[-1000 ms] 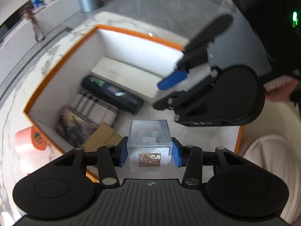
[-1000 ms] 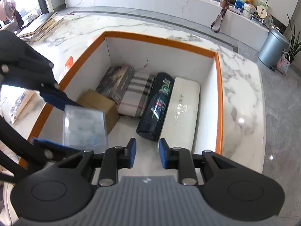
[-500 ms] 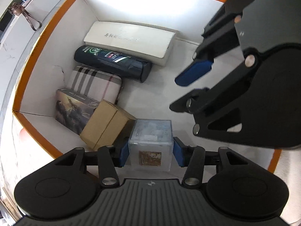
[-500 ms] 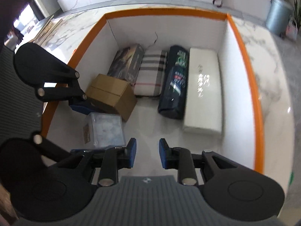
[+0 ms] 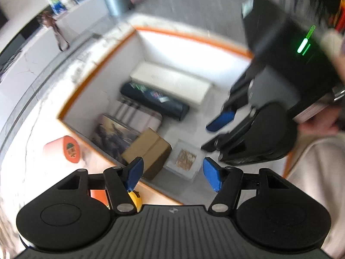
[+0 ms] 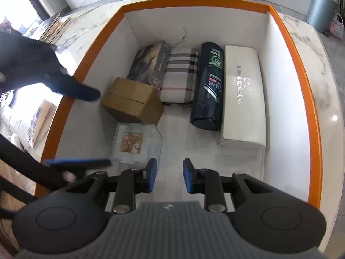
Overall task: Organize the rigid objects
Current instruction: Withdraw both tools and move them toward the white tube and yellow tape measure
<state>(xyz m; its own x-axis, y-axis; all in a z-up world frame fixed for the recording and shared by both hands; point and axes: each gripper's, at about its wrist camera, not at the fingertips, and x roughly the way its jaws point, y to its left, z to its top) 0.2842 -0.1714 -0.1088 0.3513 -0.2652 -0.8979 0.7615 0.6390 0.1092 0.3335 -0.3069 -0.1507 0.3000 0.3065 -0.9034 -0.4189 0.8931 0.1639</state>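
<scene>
A clear plastic cube [image 6: 136, 144] with a brown picture on top rests on the floor of the orange-rimmed white box [image 6: 315, 116], next to a cardboard box [image 6: 133, 100]. It also shows in the left wrist view [image 5: 185, 159]. My left gripper [image 5: 173, 174] is open and empty, raised above the cube; it appears blurred in the right wrist view [image 6: 86, 127]. My right gripper [image 6: 167, 176] is open and empty over the box floor and shows in the left wrist view [image 5: 217, 129].
Inside the box lie a picture-printed box [image 6: 149, 64], a plaid case [image 6: 180, 75], a dark shampoo bottle [image 6: 209, 86] and a long white case [image 6: 242, 95]. An orange tape roll [image 5: 62, 152] lies on the marble counter outside. A grey bin [image 6: 322, 6] stands beyond.
My left gripper opened, let go of the clear cube onto the box floor beside the cardboard box, and pulled up and back. The right gripper stayed open.
</scene>
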